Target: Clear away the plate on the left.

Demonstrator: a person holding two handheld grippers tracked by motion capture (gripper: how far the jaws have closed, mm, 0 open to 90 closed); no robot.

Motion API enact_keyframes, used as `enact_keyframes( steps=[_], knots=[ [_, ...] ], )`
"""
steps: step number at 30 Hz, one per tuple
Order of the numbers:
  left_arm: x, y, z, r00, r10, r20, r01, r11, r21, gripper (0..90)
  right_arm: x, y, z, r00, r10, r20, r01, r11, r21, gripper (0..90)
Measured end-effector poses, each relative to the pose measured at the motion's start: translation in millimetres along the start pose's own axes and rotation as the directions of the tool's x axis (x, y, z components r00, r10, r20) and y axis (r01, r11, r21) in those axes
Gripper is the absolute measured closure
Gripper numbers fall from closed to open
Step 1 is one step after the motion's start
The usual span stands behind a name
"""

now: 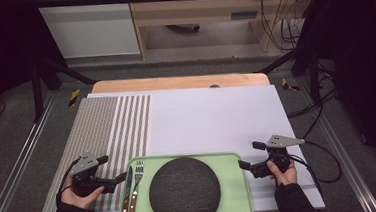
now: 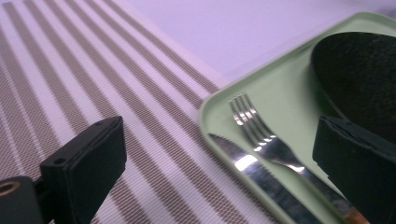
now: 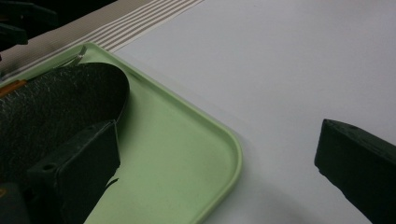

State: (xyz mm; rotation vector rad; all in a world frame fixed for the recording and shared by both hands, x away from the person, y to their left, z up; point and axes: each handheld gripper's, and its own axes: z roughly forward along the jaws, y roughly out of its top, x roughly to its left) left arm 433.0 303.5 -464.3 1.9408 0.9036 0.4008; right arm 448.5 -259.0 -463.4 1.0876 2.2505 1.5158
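A pale green tray (image 1: 231, 183) lies at the table's near edge. It carries a round dark textured plate (image 1: 184, 190), with a fork (image 1: 138, 177) and a knife (image 1: 128, 190) along its left side. My left gripper (image 1: 111, 168) is open just left of the tray. In the left gripper view my left gripper (image 2: 219, 168) has its jaws spread across the tray's rim (image 2: 210, 100), the knife (image 2: 247, 170) and the fork (image 2: 261, 135). My right gripper (image 1: 250, 155) is open at the tray's far right corner. In the right gripper view, my right gripper (image 3: 219, 172) straddles that corner (image 3: 229, 140), beside the plate (image 3: 56, 102).
A brown-and-white striped placemat (image 1: 102, 127) covers the left of the white table sheet (image 1: 211, 114). The wooden table edge (image 1: 179, 82) runs along the back. Black frame legs and cables (image 1: 321, 106) stand on the floor to the right.
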Motion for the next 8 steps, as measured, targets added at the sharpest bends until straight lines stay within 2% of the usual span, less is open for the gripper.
enact_keyframes(
  steps=[5,8],
  knots=[
    [6.3,-6.0,-0.3,0.9997,-0.022,-0.013,0.022,0.9996,0.016,2.4,-0.8,-0.7,1.2,1.0000,-0.005,0.008,0.005,1.000,0.015,0.7],
    [6.9,-6.2,-0.4,0.9997,-0.022,-0.011,0.023,0.9996,0.019,2.4,-1.3,-1.0,2.2,0.9999,-0.008,0.013,0.008,1.000,0.022,0.8]
  ],
)
